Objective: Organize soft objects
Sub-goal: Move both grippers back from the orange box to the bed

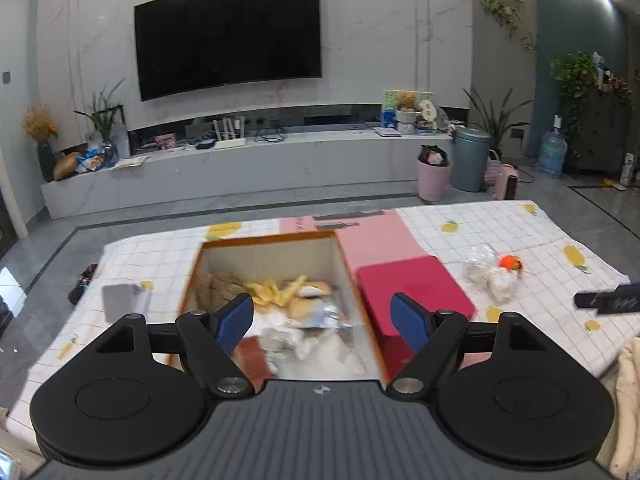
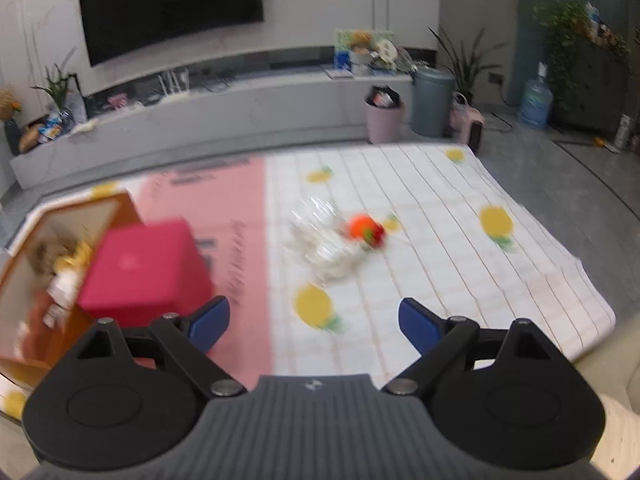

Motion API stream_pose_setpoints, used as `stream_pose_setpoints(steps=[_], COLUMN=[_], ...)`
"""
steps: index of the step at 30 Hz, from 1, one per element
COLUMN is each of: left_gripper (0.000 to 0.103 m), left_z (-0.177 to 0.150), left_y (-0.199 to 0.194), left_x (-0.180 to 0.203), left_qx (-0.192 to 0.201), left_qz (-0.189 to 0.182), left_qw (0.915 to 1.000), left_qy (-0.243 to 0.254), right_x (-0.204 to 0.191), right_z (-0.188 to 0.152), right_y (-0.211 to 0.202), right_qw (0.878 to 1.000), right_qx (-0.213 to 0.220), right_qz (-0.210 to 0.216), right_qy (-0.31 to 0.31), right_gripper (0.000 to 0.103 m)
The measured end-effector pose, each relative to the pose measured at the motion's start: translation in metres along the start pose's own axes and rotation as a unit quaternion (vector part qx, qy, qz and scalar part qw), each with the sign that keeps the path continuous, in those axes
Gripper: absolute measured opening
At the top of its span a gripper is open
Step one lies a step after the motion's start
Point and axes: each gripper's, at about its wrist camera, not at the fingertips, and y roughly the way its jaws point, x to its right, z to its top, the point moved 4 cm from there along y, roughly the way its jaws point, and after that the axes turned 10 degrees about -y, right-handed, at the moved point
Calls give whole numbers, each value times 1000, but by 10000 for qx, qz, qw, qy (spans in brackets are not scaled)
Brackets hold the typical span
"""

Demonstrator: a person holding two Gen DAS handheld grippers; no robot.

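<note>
Ceiling spotlights glare off the marble wall [image 1: 400,40]; room evenly bright. Fisheye bends the edges. Right wrist view motion-blurred, possibly the left slightly too.

Soft toys [image 1: 280,292] in box [image 1: 264,256] — block [image 1: 412,292] just right

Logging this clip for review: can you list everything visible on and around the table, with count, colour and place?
Box: one, orange outside, pale inside, open, left on the table; soft items inside.
Block: one, red, right of the box.
Sheet: one, pink, under the block.
Bagged items: a clear, whitish cluster, mid-table, count unclear.
Toy: one, orange and red, beside the bags.
Tablecloth: one, white grid with yellow fruit.
Television: one, black, on the wall.
Bins: two, pink and grey, on the floor.
Water bottle: one, blue, far right.
Left gripper: open, empty, over the box.
Right gripper: open, empty.
</note>
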Motion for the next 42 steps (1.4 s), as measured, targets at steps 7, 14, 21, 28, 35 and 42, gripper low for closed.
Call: stream_pose_setpoints(steps=[7,14,21,28,35,42], left_gripper=[92,91,91,90,90,90], left_z=[-37,-70,-107,-138,-151,-141], left_y=[0,13,49,93,135,171], left_x=[52,108,159,193,220,236], left_qx=[105,-130,-324,-602,-944,-1061], left_qz=[-280,-460,-450,-272,-155,-70], left_qw=[9995,9983,9972,9963,9943,9940], left_qy=[138,341,504,553,478,255], right_x=[34,47,58,80,96,114], right_z=[-47,-60,-62,-82,-76,-64], right_y=[38,57,83,130,157,184], right_qw=[9990,9993,9985,9941,9962,9978], right_qx=[-350,-183,-338,-905,-827,-574], right_qz=[-25,283,373,554,286,130], right_qy=[262,137,-224,203,-35,-316], right_gripper=[90,90,91,91,94,101])
